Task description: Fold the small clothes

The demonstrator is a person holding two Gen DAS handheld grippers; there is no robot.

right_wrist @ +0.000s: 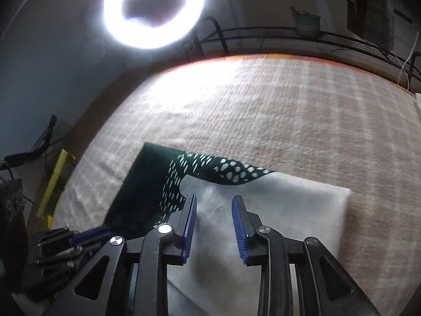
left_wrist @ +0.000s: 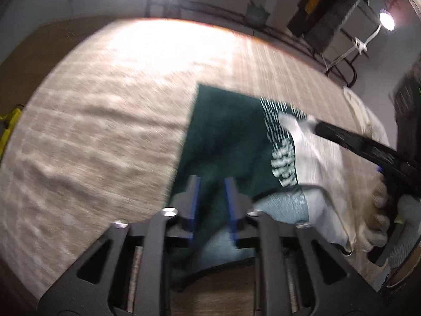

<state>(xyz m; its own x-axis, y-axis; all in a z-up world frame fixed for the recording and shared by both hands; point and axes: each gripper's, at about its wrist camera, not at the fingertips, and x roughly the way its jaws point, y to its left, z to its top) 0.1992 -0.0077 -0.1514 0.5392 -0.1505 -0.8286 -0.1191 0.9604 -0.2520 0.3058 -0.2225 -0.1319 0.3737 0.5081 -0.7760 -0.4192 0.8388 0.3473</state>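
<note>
A small garment lies on the beige cloth-covered table (left_wrist: 92, 121). Its dark green part (left_wrist: 226, 131) has a band of white dashes, and it joins a white part (left_wrist: 318, 158) and a light blue part (left_wrist: 284, 205). My left gripper (left_wrist: 211, 181) hovers over the green part near its front edge, its blue-padded jaws apart with nothing clamped. My right gripper (right_wrist: 213, 198) is open over the white part (right_wrist: 289, 210), beside the green spotted part (right_wrist: 147, 184). The right gripper also shows in the left wrist view (left_wrist: 318, 127), reaching in from the right.
A bright ring light (right_wrist: 154, 10) stands beyond the table's far edge. A black metal rail (right_wrist: 263, 33) and a potted plant (right_wrist: 306, 21) are behind the table. A yellow object (right_wrist: 56, 179) lies off the table's left side. Another pale cloth (left_wrist: 368, 115) lies at the far right.
</note>
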